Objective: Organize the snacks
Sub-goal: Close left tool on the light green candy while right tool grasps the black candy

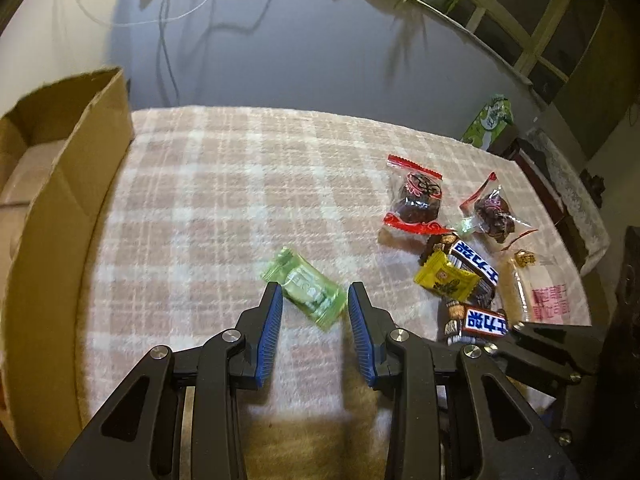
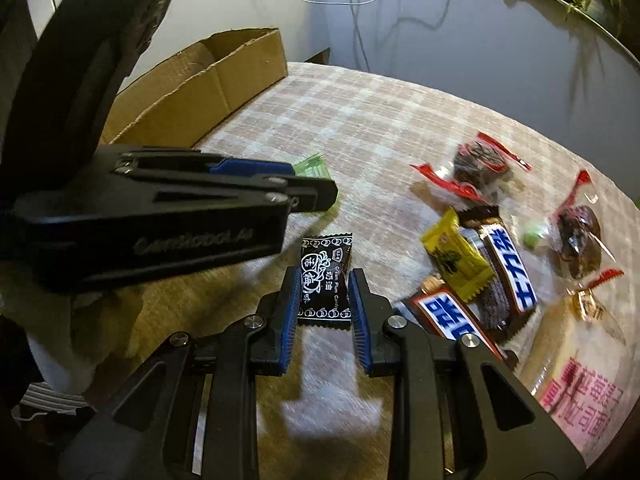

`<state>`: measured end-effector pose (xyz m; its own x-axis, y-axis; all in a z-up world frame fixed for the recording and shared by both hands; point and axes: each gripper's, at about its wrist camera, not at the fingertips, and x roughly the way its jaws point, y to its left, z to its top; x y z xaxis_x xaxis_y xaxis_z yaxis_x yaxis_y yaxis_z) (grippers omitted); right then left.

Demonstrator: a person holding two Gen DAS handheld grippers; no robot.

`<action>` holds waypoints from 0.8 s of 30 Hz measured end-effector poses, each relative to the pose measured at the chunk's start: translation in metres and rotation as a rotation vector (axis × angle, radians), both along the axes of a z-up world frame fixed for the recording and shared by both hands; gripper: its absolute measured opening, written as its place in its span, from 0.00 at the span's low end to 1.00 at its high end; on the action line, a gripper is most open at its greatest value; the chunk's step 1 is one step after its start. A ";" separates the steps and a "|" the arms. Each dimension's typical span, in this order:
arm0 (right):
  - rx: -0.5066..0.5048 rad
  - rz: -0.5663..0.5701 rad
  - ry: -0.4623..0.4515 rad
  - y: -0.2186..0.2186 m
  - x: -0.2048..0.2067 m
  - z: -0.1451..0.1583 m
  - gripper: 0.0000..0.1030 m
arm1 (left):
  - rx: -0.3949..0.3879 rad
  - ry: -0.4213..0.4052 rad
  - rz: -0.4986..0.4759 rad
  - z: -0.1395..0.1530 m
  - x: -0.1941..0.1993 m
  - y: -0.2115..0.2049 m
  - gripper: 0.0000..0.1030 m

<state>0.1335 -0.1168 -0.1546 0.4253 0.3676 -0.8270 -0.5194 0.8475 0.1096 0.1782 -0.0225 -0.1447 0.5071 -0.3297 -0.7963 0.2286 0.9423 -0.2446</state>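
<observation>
Left tool [image 1: 314, 294]: we hold it open around the green candy [image 1: 305, 294], ready to pinch.
Right tool [image 2: 323, 280]: we squeeze the black candy [image 2: 326, 280] on the desk [image 2: 360, 120].
Box [image 2: 200, 80]: open, waiting for snacks.

A black candy packet [image 2: 326, 278] printed with white characters is framed between the blue-padded fingers of the right gripper [image 2: 325, 285] — whether the pads actually touch it cannot be told. The packet lies on a plaid cloth [image 2: 360, 120]. To the left, the left gripper [image 2: 320, 192] is seen from the side, with a green wrapper [image 2: 310, 168] showing at its tip. A cardboard box [image 2: 208, 80] stands behind it. To the right, a yellow packet [image 2: 456, 256] is laid over two chocolate bars [image 2: 508, 264] — beyond them are two clear, red-edged packets [image 2: 480, 164] holding dark fruit.
</observation>
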 end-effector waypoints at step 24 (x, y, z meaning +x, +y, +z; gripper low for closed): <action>0.060 -0.043 -0.001 -0.027 -0.014 0.006 0.25 | 0.153 -0.096 0.031 0.005 -0.013 -0.013 0.19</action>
<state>0.1192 -0.1436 -0.1488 0.4424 0.3974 -0.8040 -0.4824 0.8612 0.1602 0.1649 -0.0360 -0.1396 0.5912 -0.1914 -0.7835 0.2138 0.9739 -0.0766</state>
